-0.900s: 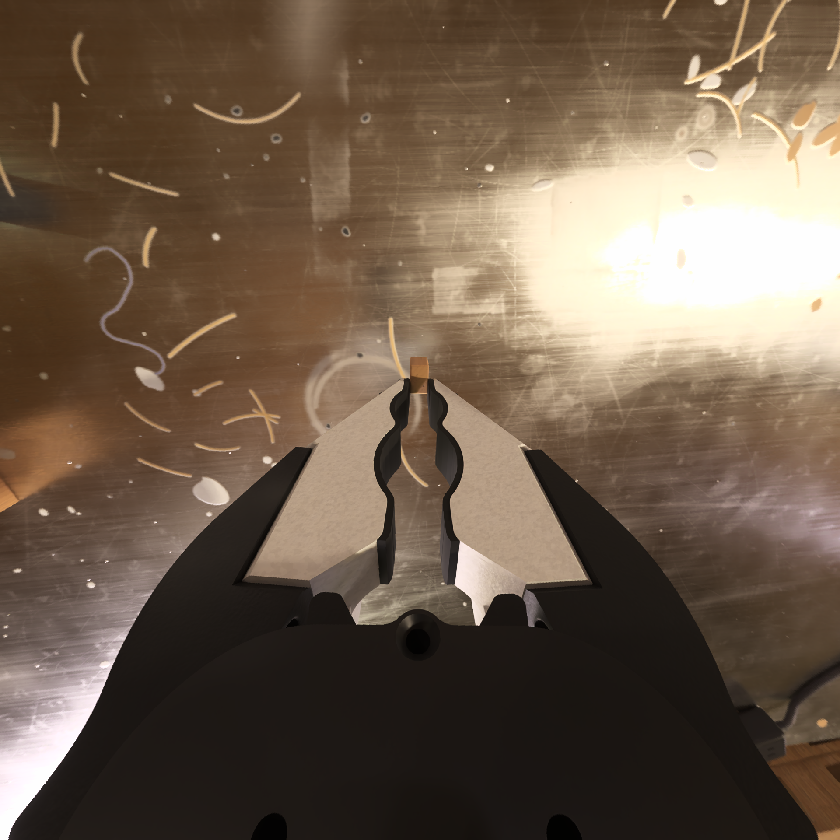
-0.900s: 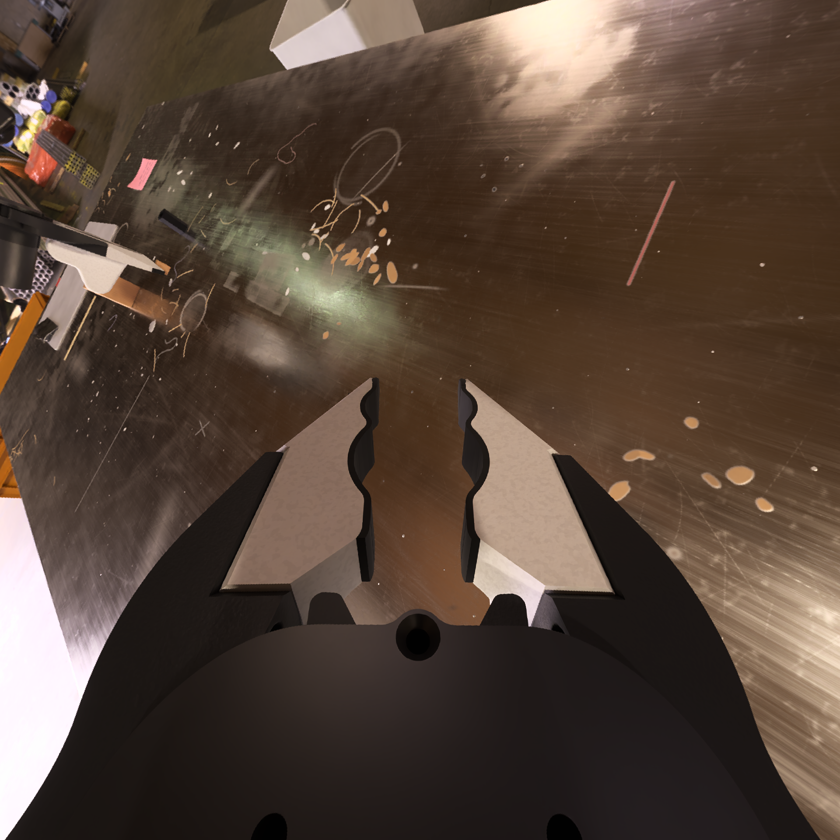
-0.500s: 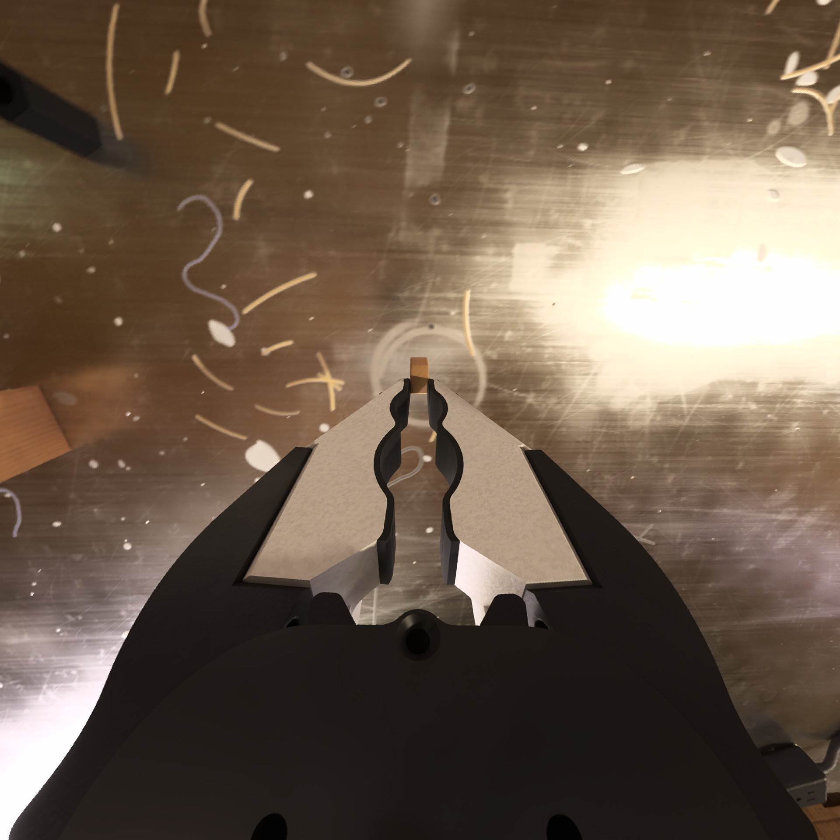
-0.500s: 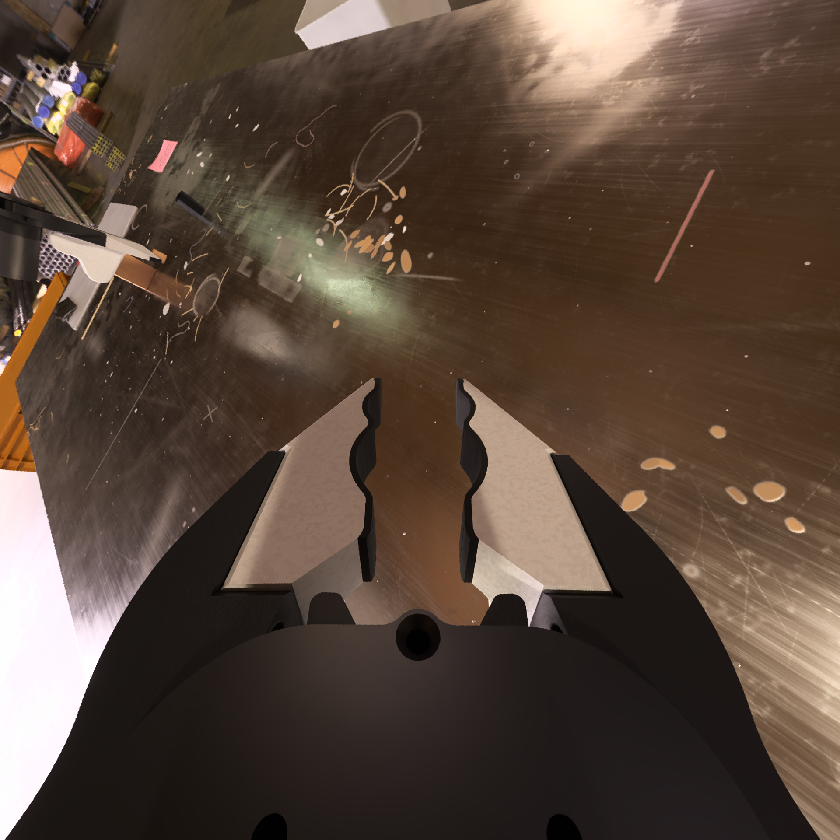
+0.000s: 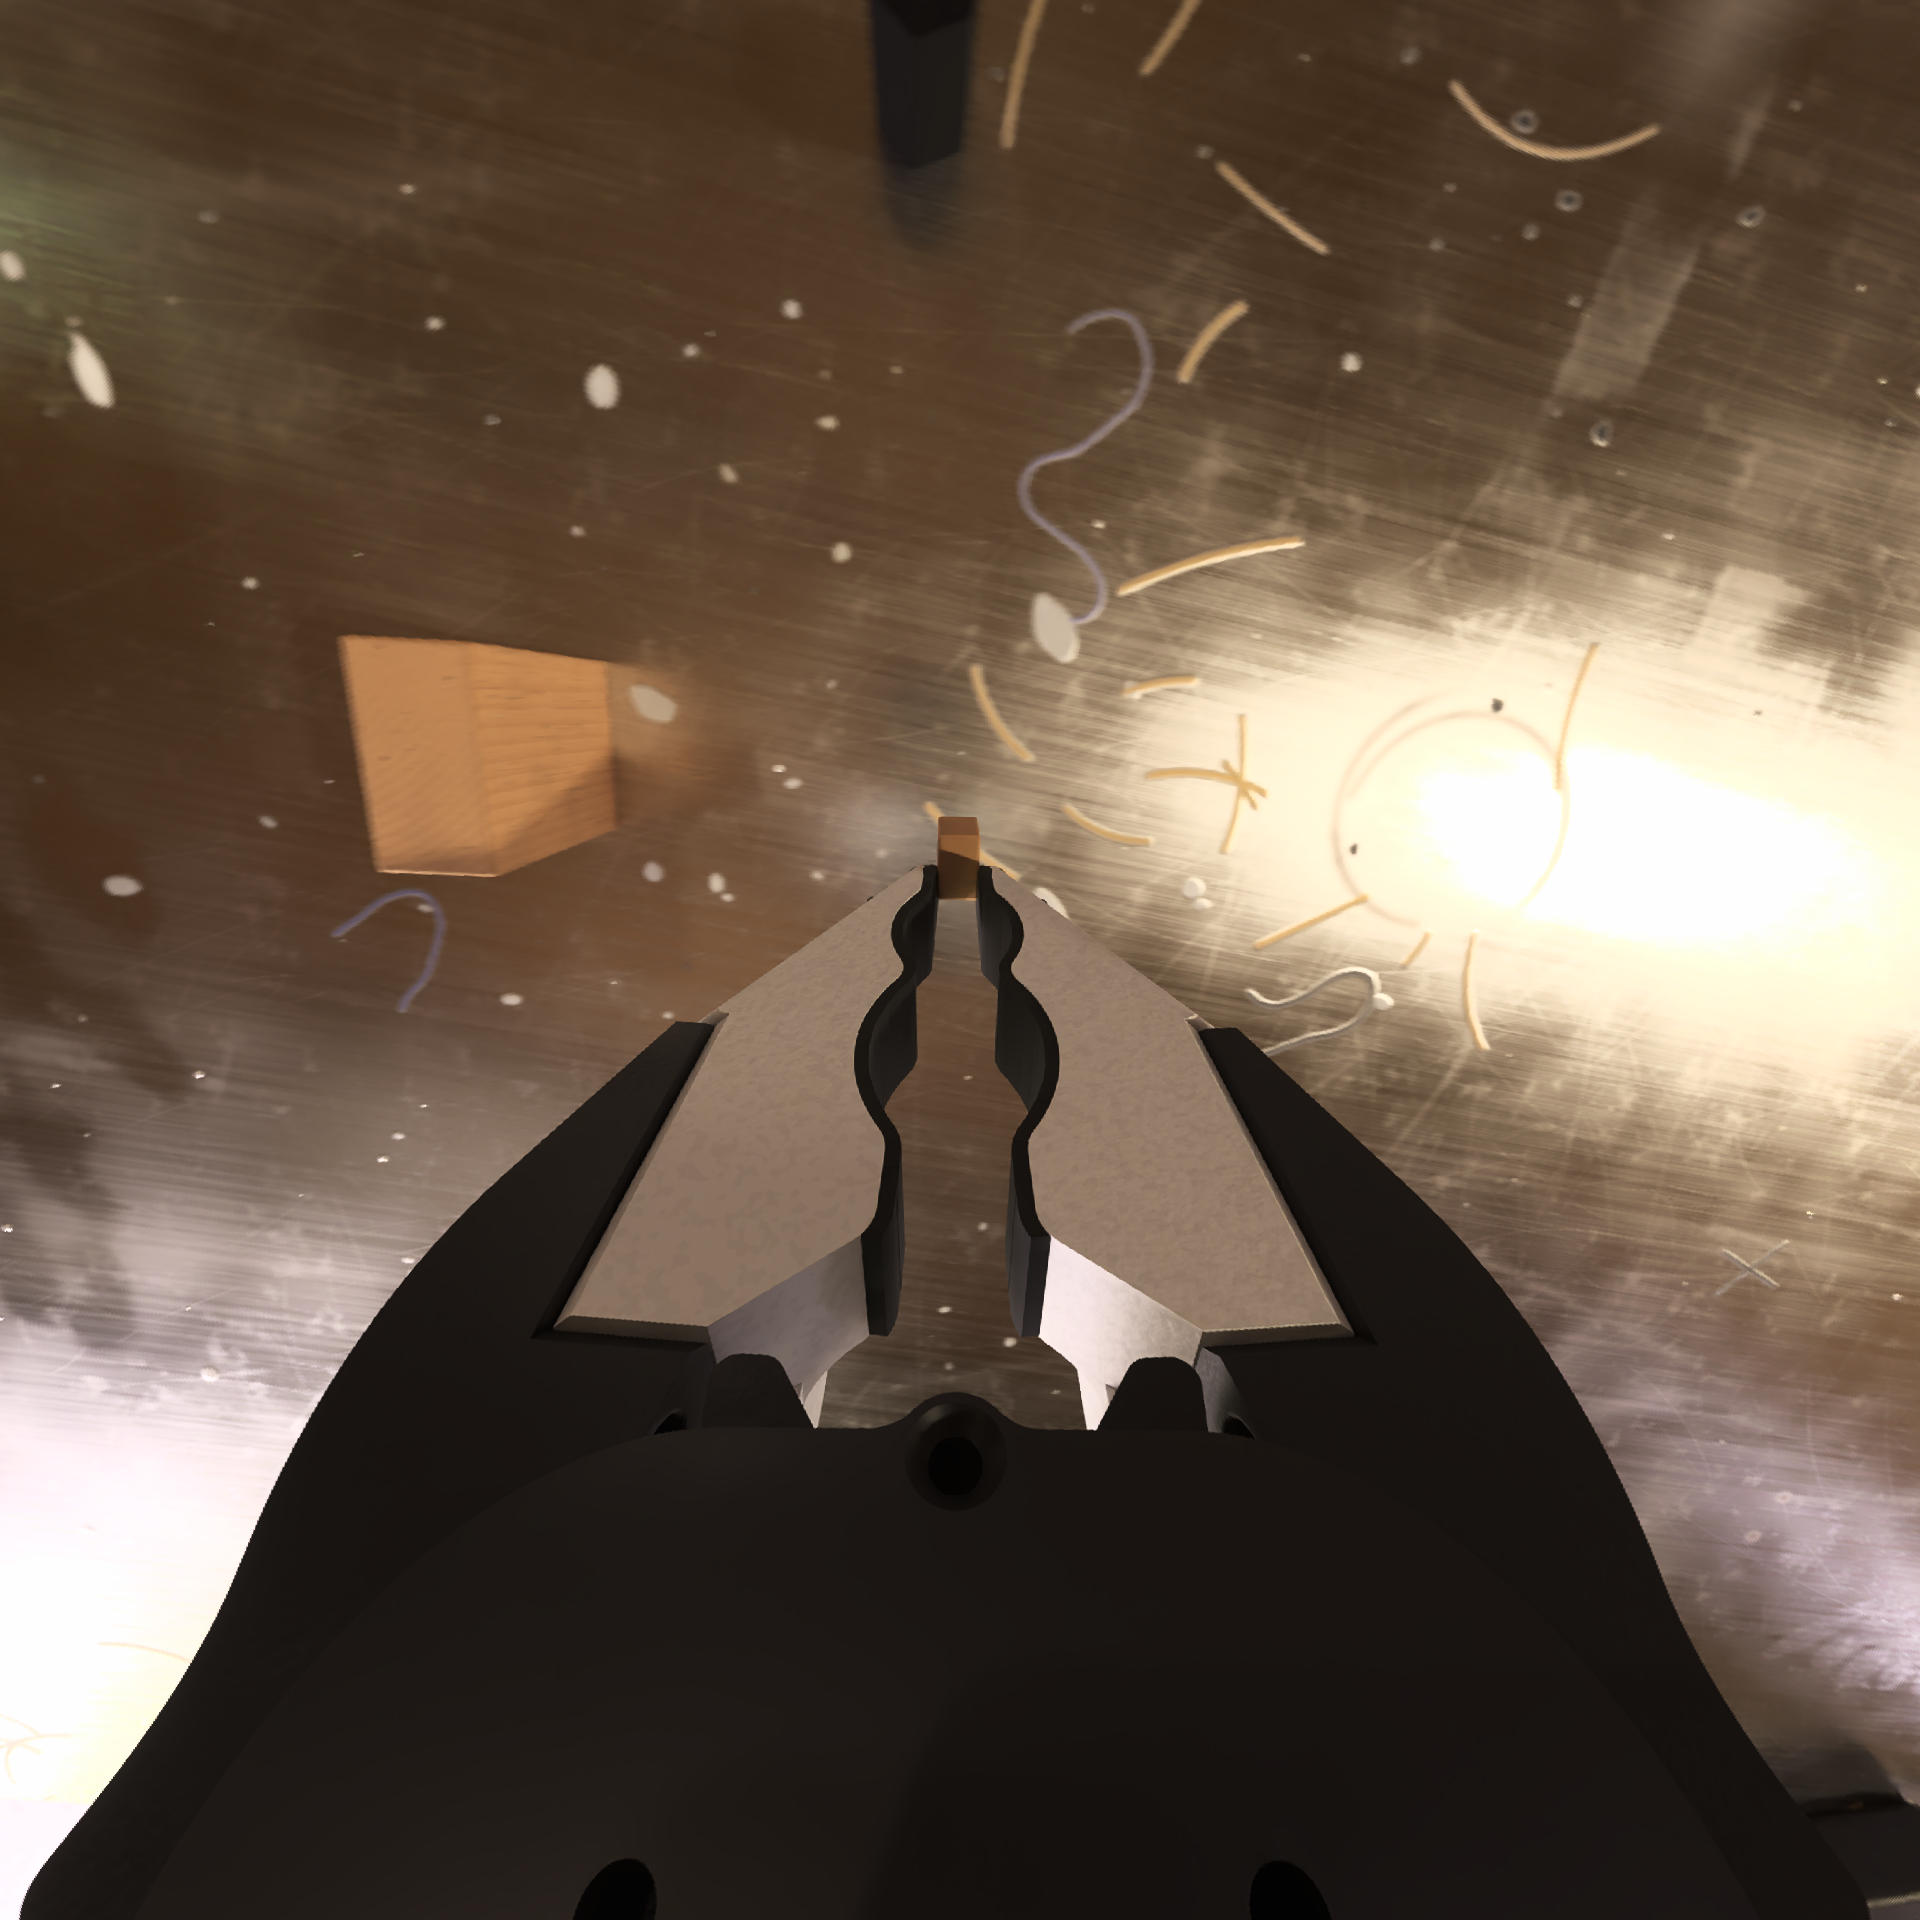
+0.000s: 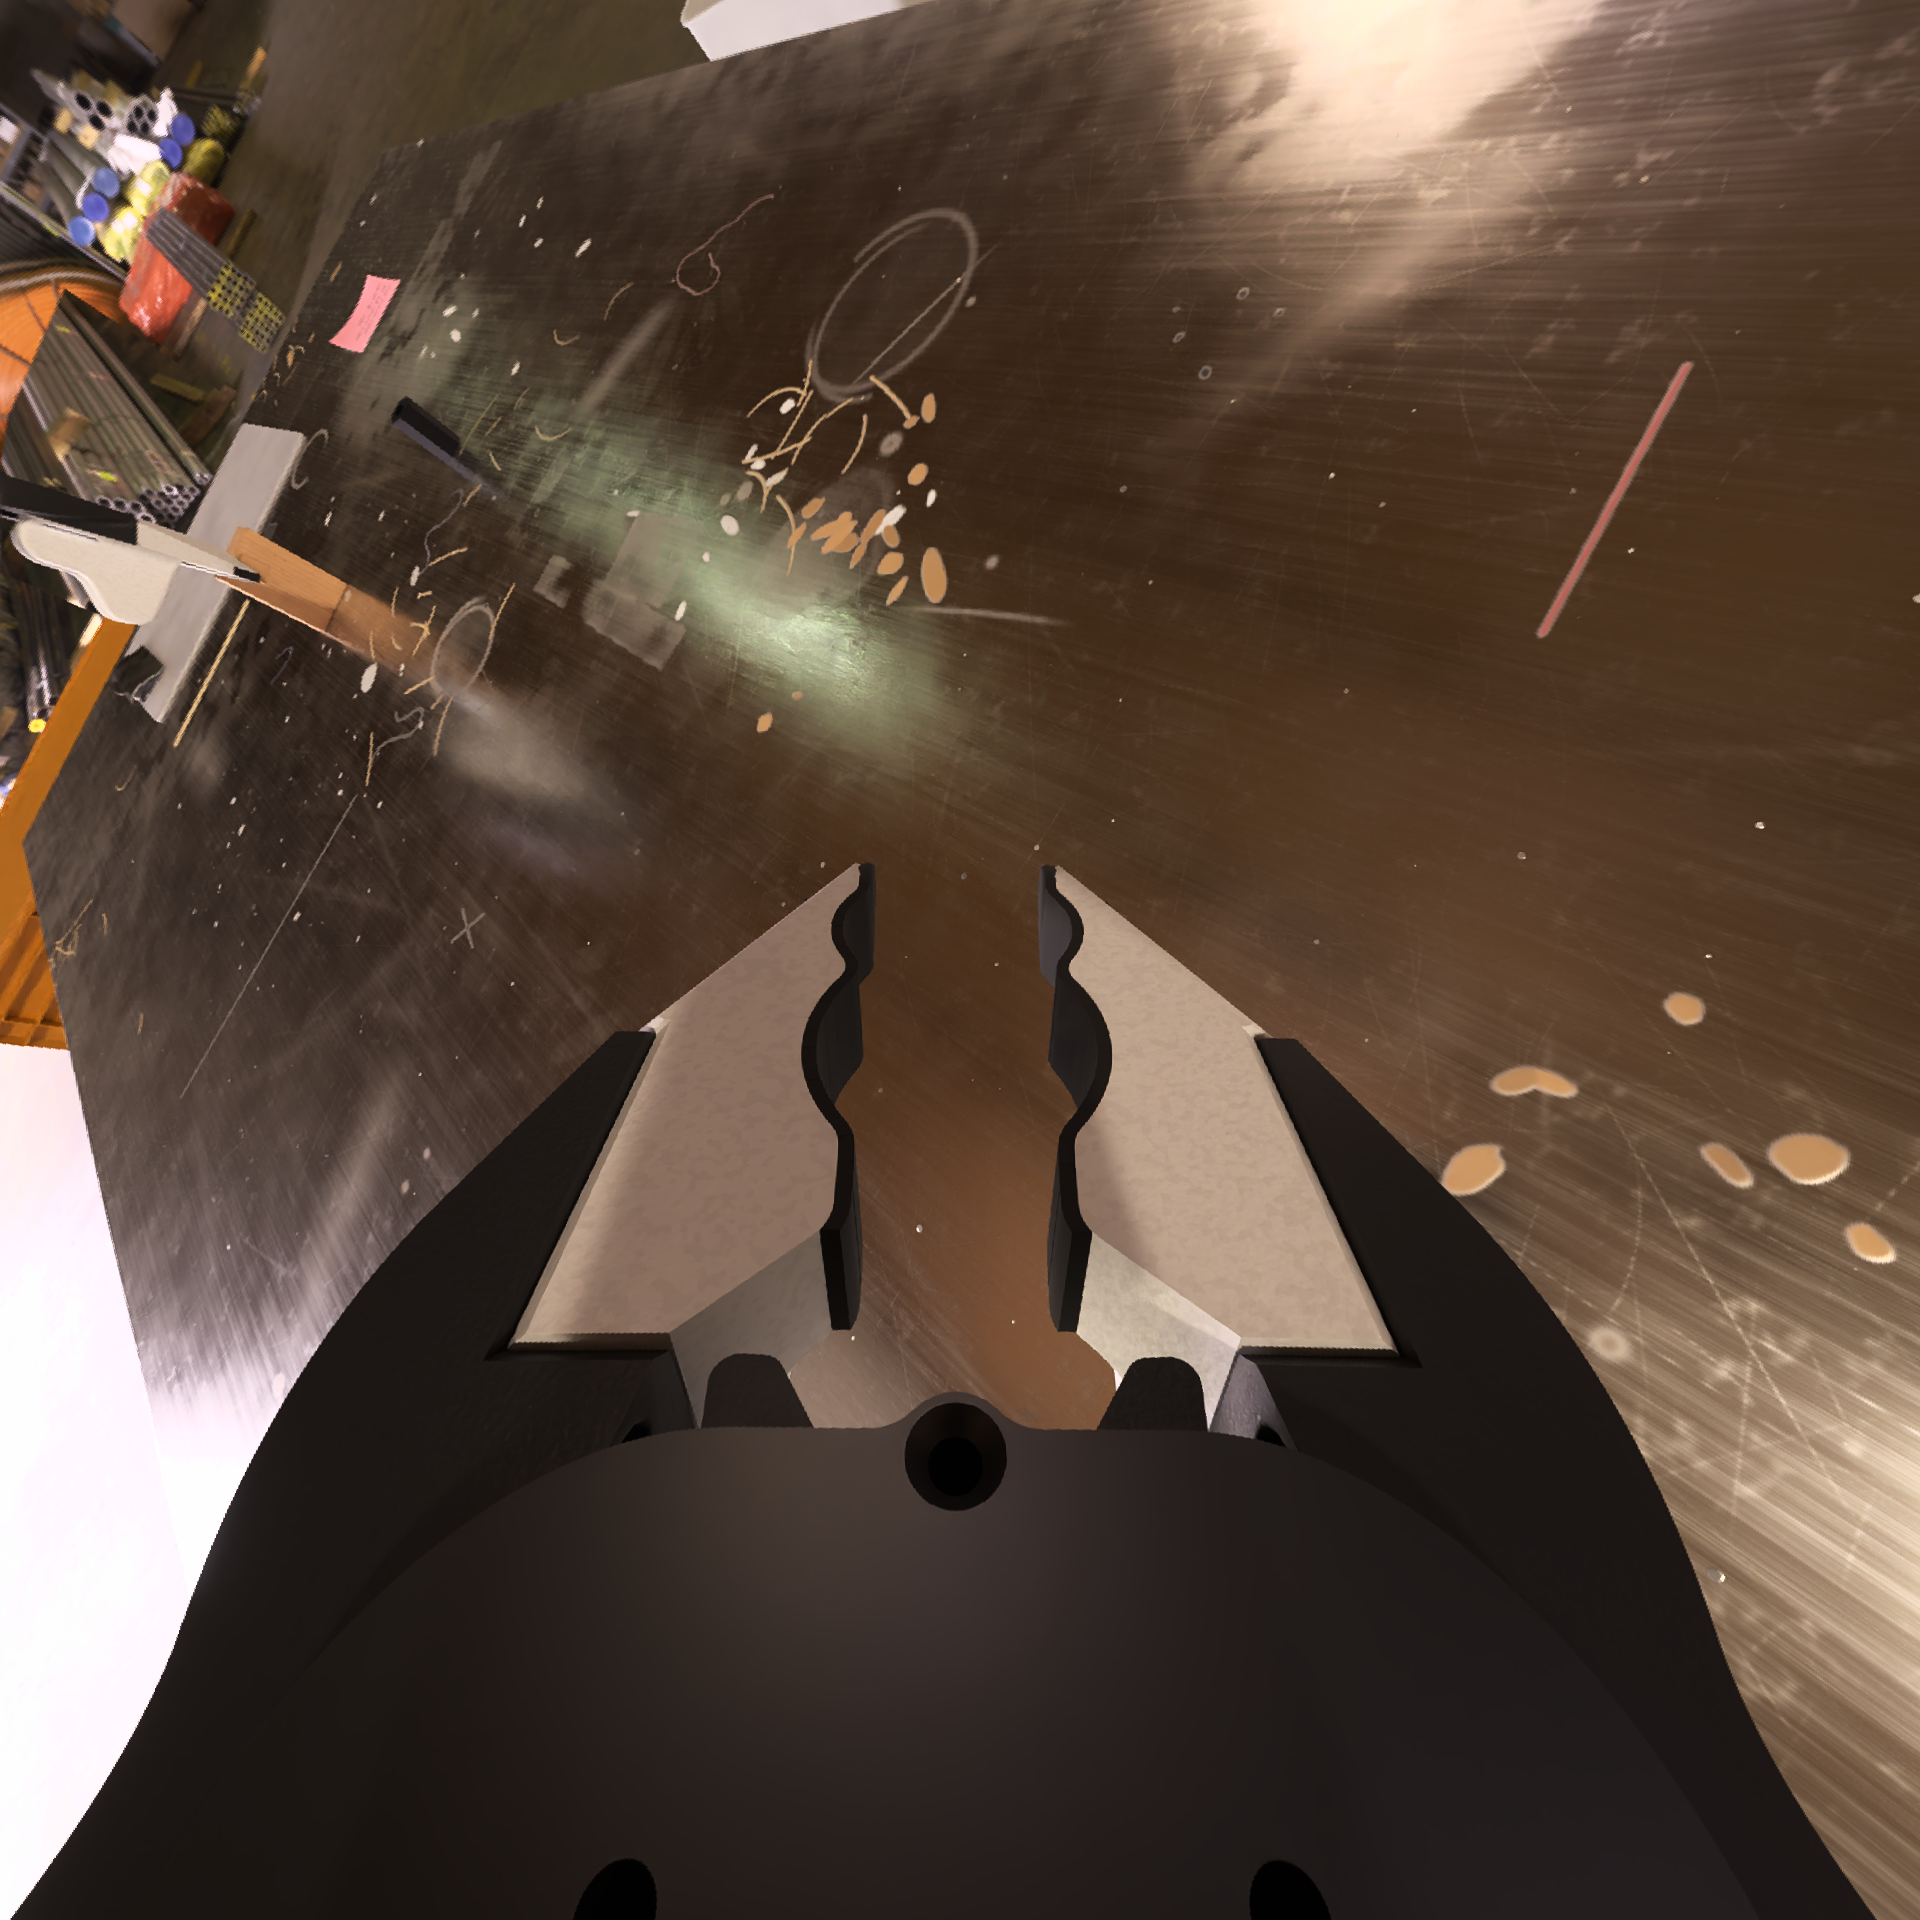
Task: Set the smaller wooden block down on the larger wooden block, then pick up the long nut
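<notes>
My left gripper [image 5: 957, 878] is shut on the smaller wooden block [image 5: 958, 854], a tiny tan cube pinched at the fingertips, held above the metal table. The larger wooden block [image 5: 483, 753] sits on the table ahead and to the left of it. The long nut [image 5: 920, 88], a dark hexagonal bar, lies at the top edge of the left wrist view. My right gripper [image 6: 956, 883] is open and empty over bare table. In the right wrist view the larger block [image 6: 296, 582], the long nut [image 6: 426, 428] and the left gripper [image 6: 223, 566] show far off at the left.
The scratched metal table [image 6: 1247, 727] carries wood shavings [image 5: 1205, 566], chips and a thin red rod [image 6: 1610, 499]. A pink note [image 6: 364, 312] lies far left. Shelves with tubes and boxes [image 6: 114, 239] stand beyond the table's left edge. A white box [image 6: 769, 21] stands at the far edge.
My left gripper has swung left with the small block: the larger block has come fully into view and the long nut has moved to the top centre. The right gripper has drifted slightly and stays open.
</notes>
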`<act>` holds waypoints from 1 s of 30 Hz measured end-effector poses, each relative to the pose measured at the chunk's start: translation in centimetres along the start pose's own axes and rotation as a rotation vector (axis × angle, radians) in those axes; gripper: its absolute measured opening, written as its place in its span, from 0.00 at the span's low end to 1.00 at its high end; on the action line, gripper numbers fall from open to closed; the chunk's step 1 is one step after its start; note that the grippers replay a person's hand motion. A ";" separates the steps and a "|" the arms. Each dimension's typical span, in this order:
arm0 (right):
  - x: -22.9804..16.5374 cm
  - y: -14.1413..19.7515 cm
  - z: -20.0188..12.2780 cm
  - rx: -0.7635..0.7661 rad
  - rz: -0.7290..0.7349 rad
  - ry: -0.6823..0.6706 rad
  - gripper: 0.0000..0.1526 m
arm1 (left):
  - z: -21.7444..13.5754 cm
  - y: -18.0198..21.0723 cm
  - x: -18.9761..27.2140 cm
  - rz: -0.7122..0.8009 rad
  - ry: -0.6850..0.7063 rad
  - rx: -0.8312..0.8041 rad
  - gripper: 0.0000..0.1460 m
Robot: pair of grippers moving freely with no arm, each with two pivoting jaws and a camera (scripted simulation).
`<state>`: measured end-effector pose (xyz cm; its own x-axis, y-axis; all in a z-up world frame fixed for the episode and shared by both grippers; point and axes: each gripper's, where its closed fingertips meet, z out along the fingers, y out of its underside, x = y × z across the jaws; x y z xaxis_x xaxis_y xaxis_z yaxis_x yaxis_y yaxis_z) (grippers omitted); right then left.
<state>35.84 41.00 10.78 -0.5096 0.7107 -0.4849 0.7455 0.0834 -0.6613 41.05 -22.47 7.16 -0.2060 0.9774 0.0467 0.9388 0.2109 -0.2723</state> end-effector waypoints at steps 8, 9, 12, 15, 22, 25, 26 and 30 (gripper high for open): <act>-0.1 0.6 1.1 -0.039 -0.004 -0.009 0.20 | 0.1 -0.9 -4.2 0.011 0.019 0.011 0.05; -0.1 0.6 1.2 -0.043 -0.005 -0.010 0.20 | 0.1 -1.1 -4.5 0.015 0.020 0.010 0.05; -0.1 0.6 1.2 -0.040 -0.006 -0.003 0.20 | 0.1 -1.6 -5.3 0.014 0.014 0.005 0.05; 0.0 0.5 1.2 -0.036 -0.005 0.004 0.20 | 0.1 -1.9 -5.9 0.010 0.009 0.001 0.05; 0.3 0.7 1.5 -0.045 0.000 0.008 0.20 | 0.1 -2.0 -7.1 -0.005 0.010 0.005 0.05; 0.3 0.7 1.5 -0.047 0.000 0.007 0.20 | 0.0 -2.0 -7.7 -0.006 0.002 0.005 0.05; 0.3 0.7 1.5 -0.047 0.001 0.007 0.20 | 0.0 -2.0 -7.9 -0.007 0.000 0.005 0.05; 0.4 0.7 1.6 -0.052 0.003 0.006 0.20 | -0.1 -2.1 -8.5 -0.014 -0.006 0.007 0.05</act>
<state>35.51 40.17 9.18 -0.5050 0.7155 -0.4828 0.7681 0.1174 -0.6295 40.86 -31.25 7.41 -0.2205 0.9744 0.0443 0.9340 0.2241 -0.2784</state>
